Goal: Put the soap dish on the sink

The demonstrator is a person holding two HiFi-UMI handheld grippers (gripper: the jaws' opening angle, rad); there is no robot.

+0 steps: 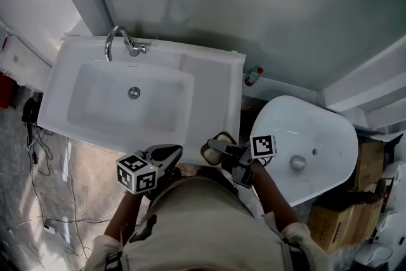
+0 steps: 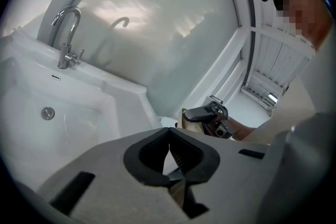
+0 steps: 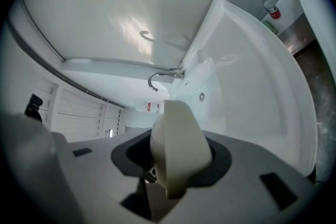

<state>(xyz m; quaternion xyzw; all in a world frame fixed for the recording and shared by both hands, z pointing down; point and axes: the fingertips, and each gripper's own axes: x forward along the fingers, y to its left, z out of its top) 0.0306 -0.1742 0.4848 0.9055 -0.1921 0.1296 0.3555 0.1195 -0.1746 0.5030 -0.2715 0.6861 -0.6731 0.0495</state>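
A cream soap dish (image 1: 217, 150) is clamped on edge in my right gripper (image 1: 214, 146), just off the front right corner of the white sink (image 1: 212, 95). In the right gripper view the soap dish (image 3: 178, 149) fills the jaws of the right gripper (image 3: 176, 139), with the sink (image 3: 252, 76) and its tap (image 3: 160, 77) ahead. My left gripper (image 1: 172, 150) hangs beside it at the sink's front edge. In its own view the left gripper (image 2: 169, 129) has its tips together with nothing held, and the sink (image 2: 105, 86) lies to the left.
A chrome tap (image 1: 117, 41) stands at the sink's back edge. A loose white basin (image 1: 304, 149) lies to the right, with cardboard boxes (image 1: 330, 219) beyond it. A red-capped bottle (image 1: 252, 77) sits by the wall. Cables (image 1: 38, 143) trail on the floor at the left.
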